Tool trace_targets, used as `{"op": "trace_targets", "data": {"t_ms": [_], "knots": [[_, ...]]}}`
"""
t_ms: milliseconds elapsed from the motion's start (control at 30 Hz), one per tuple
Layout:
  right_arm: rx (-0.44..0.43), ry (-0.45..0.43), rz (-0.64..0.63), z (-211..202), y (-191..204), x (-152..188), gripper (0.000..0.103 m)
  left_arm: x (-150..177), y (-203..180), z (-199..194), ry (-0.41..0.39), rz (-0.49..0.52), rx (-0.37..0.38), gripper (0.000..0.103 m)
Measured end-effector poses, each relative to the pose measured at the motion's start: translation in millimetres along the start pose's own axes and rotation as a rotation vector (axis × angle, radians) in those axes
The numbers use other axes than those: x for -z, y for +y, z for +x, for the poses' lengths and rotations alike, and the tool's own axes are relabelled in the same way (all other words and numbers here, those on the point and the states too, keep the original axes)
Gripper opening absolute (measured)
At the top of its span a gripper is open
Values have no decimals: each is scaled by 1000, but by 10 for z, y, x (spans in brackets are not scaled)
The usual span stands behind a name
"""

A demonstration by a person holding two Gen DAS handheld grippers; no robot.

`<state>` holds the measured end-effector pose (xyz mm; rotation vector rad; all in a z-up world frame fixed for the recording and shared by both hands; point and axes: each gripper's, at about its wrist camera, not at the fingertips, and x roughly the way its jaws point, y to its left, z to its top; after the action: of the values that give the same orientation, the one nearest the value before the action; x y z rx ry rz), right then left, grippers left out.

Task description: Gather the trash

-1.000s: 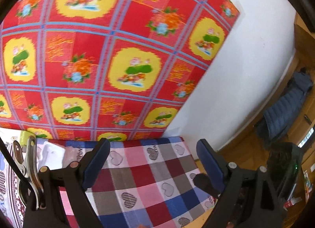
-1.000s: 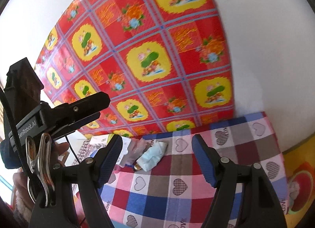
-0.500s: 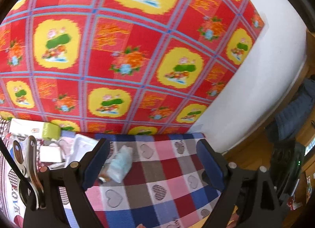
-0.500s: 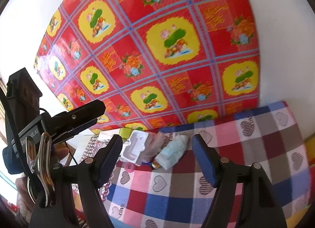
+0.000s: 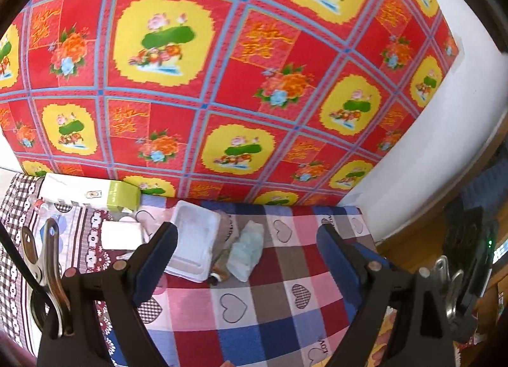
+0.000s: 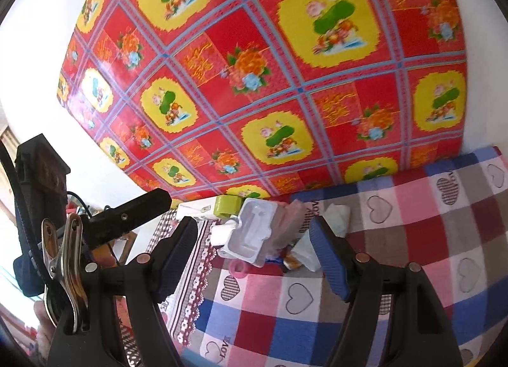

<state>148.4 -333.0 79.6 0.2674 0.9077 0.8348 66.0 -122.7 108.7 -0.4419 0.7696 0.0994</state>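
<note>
Several pieces of trash lay bunched on the checked heart-print cloth [image 5: 235,303], near the red flowered sheet [image 5: 222,81] on the wall. Lay lengthwise from near to far, slightly tilted: white plastic tray [image 5: 193,243], hollow side up, and just right of it a crumpled pale blue tissue [image 5: 247,249], long axis likewise running away toward the wall. Between them, mostly hidden, something small and brownish, possibly a bottle end; too covered to tell. Beyond the tray, partly cut off by it, a clear wrapper, blurred. Further left, a white and green box [image 5: 95,195] lay crosswise along the wall, with a small white block [image 5: 120,233] nearer.

Left gripper [image 5: 247,259] spread wide, nothing between its pads, tray's near corner behind the left finger. Right gripper [image 6: 254,259] likewise wide and empty, its right finger covering part of the tissue [image 6: 339,218].
</note>
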Motion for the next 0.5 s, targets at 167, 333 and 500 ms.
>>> {"op": "trace_targets", "data": {"t_ms": [167,333,500], "knots": [[1,13,14,178,57,22,75,-4,179,76,22,0,0,92],[2,29,35,361,82,46,75,4,367,218,58,5,-7,92],[6,54,43,627,97,81,75,78,592,443,98,-28,-11,88]]}}
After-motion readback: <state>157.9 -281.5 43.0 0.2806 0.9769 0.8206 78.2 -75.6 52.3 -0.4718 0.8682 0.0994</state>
